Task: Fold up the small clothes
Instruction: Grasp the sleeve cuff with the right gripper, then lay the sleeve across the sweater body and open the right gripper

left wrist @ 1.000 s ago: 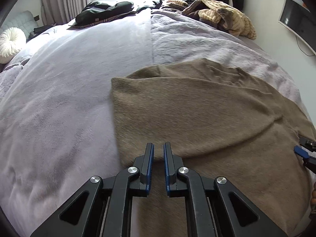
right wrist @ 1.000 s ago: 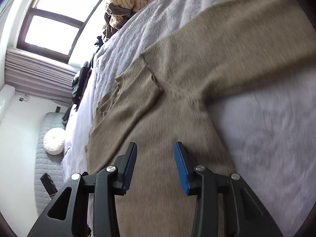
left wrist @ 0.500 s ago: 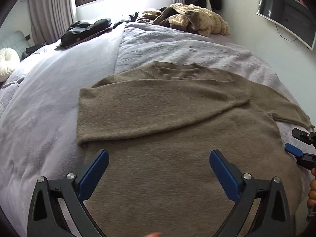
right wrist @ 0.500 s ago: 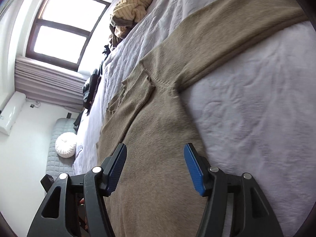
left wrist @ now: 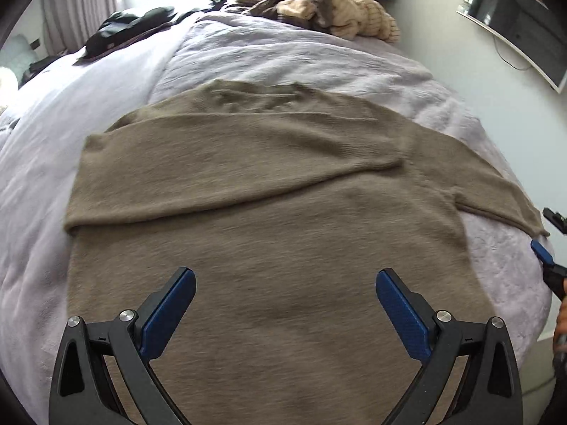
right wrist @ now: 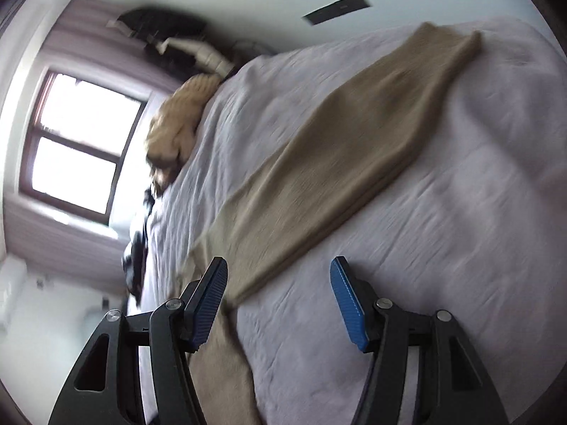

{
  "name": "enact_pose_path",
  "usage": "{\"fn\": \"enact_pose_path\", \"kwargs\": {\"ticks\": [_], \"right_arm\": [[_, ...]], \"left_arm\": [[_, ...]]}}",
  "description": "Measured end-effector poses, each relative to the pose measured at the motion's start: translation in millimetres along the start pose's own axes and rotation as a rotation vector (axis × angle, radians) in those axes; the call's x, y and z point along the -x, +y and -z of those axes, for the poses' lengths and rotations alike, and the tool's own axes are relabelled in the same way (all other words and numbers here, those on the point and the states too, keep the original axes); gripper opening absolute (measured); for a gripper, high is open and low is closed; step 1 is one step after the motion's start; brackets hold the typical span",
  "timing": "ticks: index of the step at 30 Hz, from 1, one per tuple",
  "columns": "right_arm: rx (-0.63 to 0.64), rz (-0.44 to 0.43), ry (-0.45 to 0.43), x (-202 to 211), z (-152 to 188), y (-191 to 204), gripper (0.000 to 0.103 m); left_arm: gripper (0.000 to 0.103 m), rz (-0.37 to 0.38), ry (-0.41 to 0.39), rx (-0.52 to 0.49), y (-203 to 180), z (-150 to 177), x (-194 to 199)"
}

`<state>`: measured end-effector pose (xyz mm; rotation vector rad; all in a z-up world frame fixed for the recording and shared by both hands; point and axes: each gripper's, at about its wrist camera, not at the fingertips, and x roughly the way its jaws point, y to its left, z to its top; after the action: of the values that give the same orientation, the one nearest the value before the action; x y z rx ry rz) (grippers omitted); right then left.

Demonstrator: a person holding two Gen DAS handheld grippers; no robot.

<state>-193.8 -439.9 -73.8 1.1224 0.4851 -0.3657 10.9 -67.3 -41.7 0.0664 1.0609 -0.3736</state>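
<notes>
A brown knit sweater (left wrist: 269, 219) lies flat on the bed, its left sleeve folded across the chest and its right sleeve (right wrist: 354, 152) stretched out sideways. My left gripper (left wrist: 283, 301) hangs wide open above the sweater's lower body with nothing between its blue pads. My right gripper (right wrist: 278, 294) is open over the bedcover beside the base of the outstretched sleeve; nothing is between its pads. In the left wrist view the right gripper (left wrist: 547, 237) shows at the right edge, near the sleeve's cuff.
The lilac bedcover (left wrist: 319, 56) spreads around the sweater. A heap of tan and striped clothes (left wrist: 336, 7) sits at the far end, dark garments (left wrist: 131, 24) at the far left. A wall screen (left wrist: 517, 21) hangs on the right. A window (right wrist: 81, 141) is behind.
My left gripper let go of the folded sleeve, opened wide and drew back toward the hem. My right gripper opened wider, rolled and swung out along the right sleeve.
</notes>
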Motion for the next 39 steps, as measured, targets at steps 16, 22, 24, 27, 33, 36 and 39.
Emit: {"fn": "enact_pose_path", "kwargs": {"ticks": [16, 22, 24, 27, 33, 36, 39], "right_arm": [[-0.198, 0.000, -0.121, -12.3, -64.8, -54.0, 0.066], [-0.244, -0.153, -0.107, -30.8, -75.7, -46.5, 0.010], [-0.289, -0.212, -0.093, -38.1, -76.2, -45.8, 0.009], [-0.297, -0.303, -0.074, -44.1, -72.5, -33.4, 0.009], [-0.162, -0.499, 0.018, -68.5, -61.9, 42.3, 0.009], [-0.027, -0.556, 0.101, -88.1, -44.1, 98.7, 0.009], [0.135, -0.582, 0.210, -115.7, -9.5, 160.5, 0.009]], "left_arm": [[0.102, 0.040, -0.004, 0.004, -54.2, -23.9, -13.1], [0.102, 0.038, -0.009, 0.037, -46.1, -32.8, -16.3], [0.102, 0.034, -0.016, 0.051, -38.0, -35.3, -15.6], [0.102, 0.011, -0.026, 0.076, -21.5, -38.8, -15.5], [0.102, -0.012, -0.035, 0.168, 23.4, -40.9, -15.5], [0.102, -0.030, -0.040, 0.212, 48.4, -39.6, -14.9], [0.102, -0.043, -0.045, 0.246, 70.0, -38.3, -12.8]]}}
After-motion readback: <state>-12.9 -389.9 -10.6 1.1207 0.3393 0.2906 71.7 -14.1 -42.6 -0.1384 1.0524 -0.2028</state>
